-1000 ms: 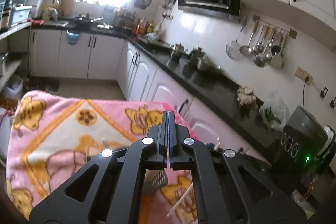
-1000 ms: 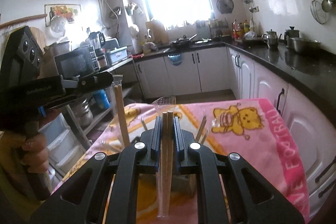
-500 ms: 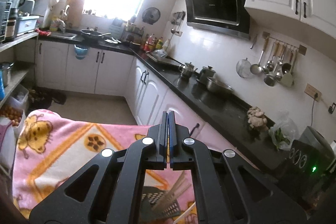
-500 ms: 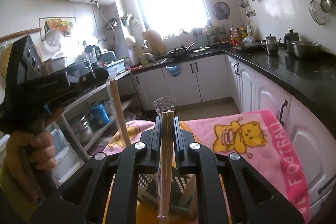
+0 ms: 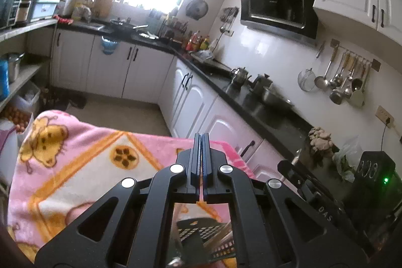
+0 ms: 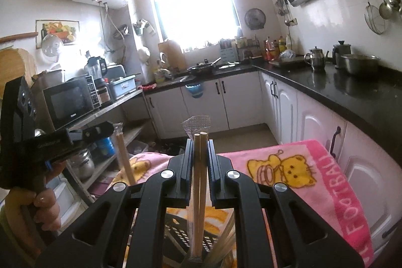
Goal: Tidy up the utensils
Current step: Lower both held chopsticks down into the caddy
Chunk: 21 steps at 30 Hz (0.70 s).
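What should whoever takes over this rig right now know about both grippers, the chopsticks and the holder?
Right gripper: shut on an upright pair of wooden chopsticks in a clear plastic sleeve, directly above the black perforated plastic holder.
Left gripper: fingers closed; the right wrist view shows it apparently gripping another sleeved wooden chopstick pair, off to the holder's side.
Holder stands on the pink cartoon-bear blanket.
Done: some loose chopsticks already lean in the holder.
Left: lower and release the right pair, then the left one.
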Each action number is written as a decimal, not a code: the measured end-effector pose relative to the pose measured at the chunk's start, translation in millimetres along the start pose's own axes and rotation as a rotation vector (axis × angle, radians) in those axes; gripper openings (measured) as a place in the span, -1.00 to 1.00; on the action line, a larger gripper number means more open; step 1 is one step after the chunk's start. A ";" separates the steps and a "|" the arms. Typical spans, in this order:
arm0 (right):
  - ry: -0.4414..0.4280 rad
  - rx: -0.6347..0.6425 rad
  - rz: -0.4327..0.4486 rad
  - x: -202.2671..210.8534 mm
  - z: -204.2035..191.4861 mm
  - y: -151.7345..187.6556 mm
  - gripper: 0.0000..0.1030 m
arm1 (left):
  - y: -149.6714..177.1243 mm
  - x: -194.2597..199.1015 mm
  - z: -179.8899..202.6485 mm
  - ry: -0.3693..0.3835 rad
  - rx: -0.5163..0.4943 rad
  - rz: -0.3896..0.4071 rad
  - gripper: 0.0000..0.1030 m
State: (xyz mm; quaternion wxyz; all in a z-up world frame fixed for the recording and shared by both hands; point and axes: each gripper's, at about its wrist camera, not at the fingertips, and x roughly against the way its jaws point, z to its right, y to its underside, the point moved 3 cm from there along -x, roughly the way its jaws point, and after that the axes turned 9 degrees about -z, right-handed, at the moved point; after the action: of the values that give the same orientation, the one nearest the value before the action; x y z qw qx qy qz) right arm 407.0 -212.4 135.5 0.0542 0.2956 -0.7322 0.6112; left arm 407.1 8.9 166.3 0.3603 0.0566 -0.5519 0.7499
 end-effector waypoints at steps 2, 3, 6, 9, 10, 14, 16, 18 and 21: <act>0.000 -0.007 -0.007 -6.7 1.8 3.6 -0.79 | 3.6 -3.8 -5.5 -0.004 0.005 -0.011 -1.00; 0.005 -0.011 -0.010 -11.3 2.7 6.7 -0.79 | 6.3 -5.0 -8.0 -0.011 0.005 -0.013 -1.00; 0.012 -0.018 -0.004 -18.2 3.5 13.4 -0.79 | 12.4 -8.3 -13.7 -0.019 0.004 -0.024 -1.00; 0.016 -0.020 0.000 -23.3 3.9 19.2 -0.79 | 21.7 -10.5 -20.9 -0.043 -0.002 -0.033 -1.00; 0.016 -0.018 0.003 -24.4 3.8 20.9 -0.79 | 24.7 -11.2 -23.2 -0.050 -0.003 -0.038 -1.00; 0.014 -0.016 0.007 -27.8 4.3 26.7 -0.79 | 34.0 -12.6 -33.2 -0.073 0.001 -0.050 -1.00; 0.011 -0.013 0.012 -30.4 4.4 32.1 -0.79 | 38.4 -13.2 -38.9 -0.080 0.010 -0.055 -1.00; 0.011 -0.015 0.012 -30.4 4.5 32.4 -0.79 | 42.6 -13.9 -42.6 -0.087 0.016 -0.060 -1.00; 0.012 -0.018 0.011 -32.2 4.7 34.9 -0.79 | 51.0 -16.1 -48.9 -0.096 0.027 -0.077 -1.00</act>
State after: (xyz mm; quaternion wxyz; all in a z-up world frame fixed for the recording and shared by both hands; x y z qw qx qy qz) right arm 417.3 -202.3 90.0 0.0581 0.2874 -0.7388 0.6068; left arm 403.6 37.0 99.6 0.3612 0.1186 -0.5558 0.7393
